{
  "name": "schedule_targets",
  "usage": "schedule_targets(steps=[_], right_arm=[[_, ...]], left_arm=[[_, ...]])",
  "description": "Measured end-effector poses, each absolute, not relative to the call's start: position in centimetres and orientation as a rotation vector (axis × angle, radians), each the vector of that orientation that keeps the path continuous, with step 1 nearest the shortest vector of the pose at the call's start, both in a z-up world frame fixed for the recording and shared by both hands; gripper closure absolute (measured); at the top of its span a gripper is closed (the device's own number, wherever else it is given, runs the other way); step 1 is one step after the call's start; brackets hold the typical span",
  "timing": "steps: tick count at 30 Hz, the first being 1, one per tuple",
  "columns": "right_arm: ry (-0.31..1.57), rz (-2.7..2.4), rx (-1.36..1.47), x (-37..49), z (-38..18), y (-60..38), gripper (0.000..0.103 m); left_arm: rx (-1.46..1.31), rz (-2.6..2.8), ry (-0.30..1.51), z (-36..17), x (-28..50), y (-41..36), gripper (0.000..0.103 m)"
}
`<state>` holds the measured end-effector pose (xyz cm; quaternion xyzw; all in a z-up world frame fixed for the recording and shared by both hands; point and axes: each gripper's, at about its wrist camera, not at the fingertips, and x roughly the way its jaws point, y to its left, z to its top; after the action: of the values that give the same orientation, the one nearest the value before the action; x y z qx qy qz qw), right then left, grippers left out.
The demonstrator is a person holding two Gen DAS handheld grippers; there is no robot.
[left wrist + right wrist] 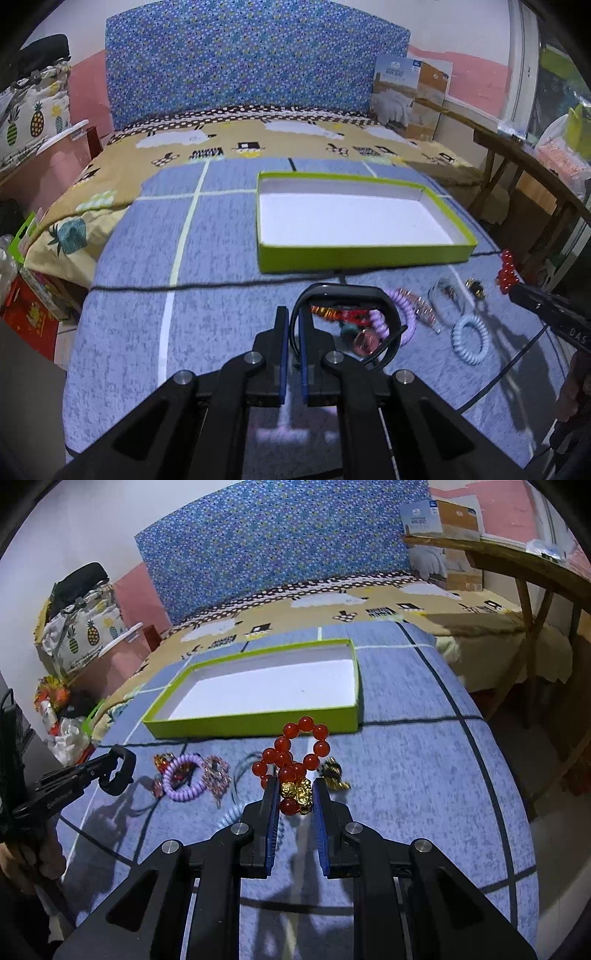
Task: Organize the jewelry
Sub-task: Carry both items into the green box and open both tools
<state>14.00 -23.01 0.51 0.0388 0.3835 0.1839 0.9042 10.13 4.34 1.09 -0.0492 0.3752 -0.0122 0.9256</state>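
Observation:
A green box lid (362, 254) (258, 727) with a white empty inside lies on the blue bedspread. My left gripper (293, 314) is shut on a black bangle (347, 291), held above the bed; it also shows at the left of the right wrist view (118, 771). My right gripper (295, 786) is shut on a red bead bracelet (295, 753) with gold charms, lifted in front of the box; it shows in the left wrist view (506, 271). On the bed lie a purple coil tie (183, 779), a light blue coil tie (471, 341), and a gold piece (334, 773).
A pink beaded piece (216, 775) and a red-and-gold clip (334, 314) lie beside the purple tie. A wooden table (517, 565) stands at the right of the bed. A blue patterned headboard (255, 66) stands behind. Bags and clutter sit at the left.

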Motion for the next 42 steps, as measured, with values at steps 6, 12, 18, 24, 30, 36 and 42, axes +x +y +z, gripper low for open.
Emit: schedule_targets(steps=[6,12,18,24,30,36,42], right_arm=[[0.77,0.412,0.057,15.4,1.4,-21.9,0.085],[0.755,0.428,0.026,18.3,2.2,-20.9,0.085],[0.757,0.419,-0.007,22.5,2.3,-19.8,0.085],[0.805,0.404,-0.027,27.2,1.1,-18.9,0.085],[0.871,0.369,-0.033,30.9,-1.0,-18.7,0.085],[0.885,0.342,-0.009,33.0,-1.5,-19.0,0.085],[0.9,0.348,0.007,33.4,-1.6,-19.4,0.085]], left_arm=[[-0.078,-0.035,0.734,2.4,12.0,4.2,0.098],[-0.06,-0.032,0.729,3.0,15.3,3.9,0.098],[-0.048,-0.033,0.744,2.9,19.6,4.0,0.098],[-0.039,-0.015,0.79,1.9,24.2,4.3,0.098],[-0.008,0.025,0.841,0.3,27.7,4.2,0.098],[0.002,0.026,0.877,-1.0,29.2,3.7,0.097],[-0.004,0.008,0.887,-1.6,29.4,3.4,0.097]])
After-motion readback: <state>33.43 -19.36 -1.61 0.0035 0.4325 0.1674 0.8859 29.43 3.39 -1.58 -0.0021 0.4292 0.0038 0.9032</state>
